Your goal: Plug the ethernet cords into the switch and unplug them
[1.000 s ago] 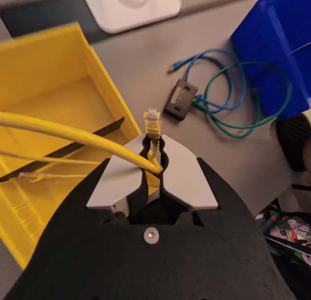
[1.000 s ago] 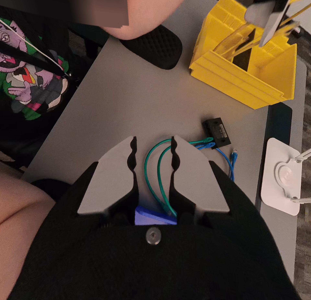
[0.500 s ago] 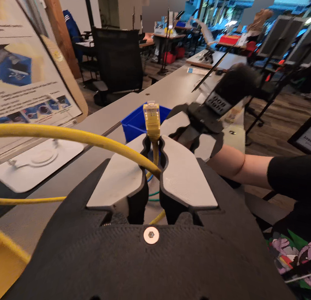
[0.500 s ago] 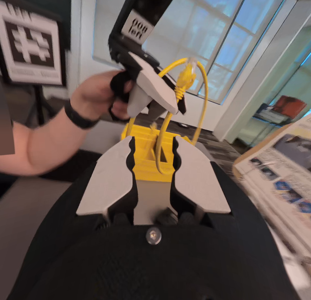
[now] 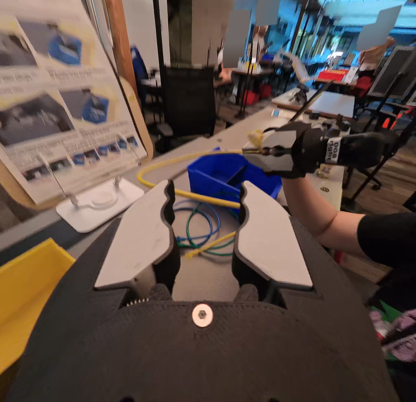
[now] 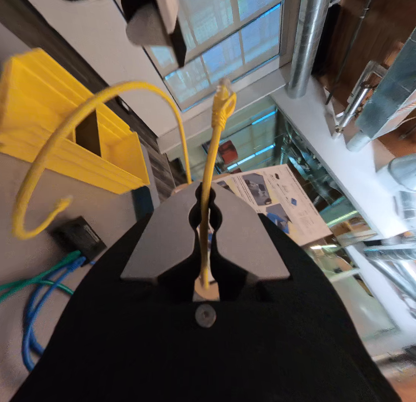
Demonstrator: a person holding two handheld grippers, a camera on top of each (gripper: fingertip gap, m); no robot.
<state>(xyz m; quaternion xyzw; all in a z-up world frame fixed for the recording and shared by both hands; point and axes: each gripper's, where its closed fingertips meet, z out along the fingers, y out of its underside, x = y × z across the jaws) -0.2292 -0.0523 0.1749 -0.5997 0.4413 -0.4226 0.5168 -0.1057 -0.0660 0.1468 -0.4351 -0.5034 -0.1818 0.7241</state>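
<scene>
Right gripper (image 6: 206, 195) pinching the yellow ethernet cord (image 6: 208, 166) just below its plug, jaws closed on it, raised above the table (image 5: 202, 271). Left gripper (image 5: 206, 199) gaping wide, holding nothing. Lying on the table: black switch (image 6: 77, 238), seemingly taking the green cord (image 6: 33, 278) and blue cord (image 6: 30, 323), though blurred.

The left tool (image 5: 206, 213) gapes wide with bare table (image 5: 202, 276) between its fingers. Ahead, a tangle of blue cable (image 5: 211, 222), green cable (image 5: 191, 220) and yellow cable (image 5: 157, 184) bars the way. The blue bin (image 5: 216, 177) blocks farther on, the yellow bin (image 5: 24, 285) crowds the left, and the white stand (image 5: 99, 204) fills the far left.
</scene>
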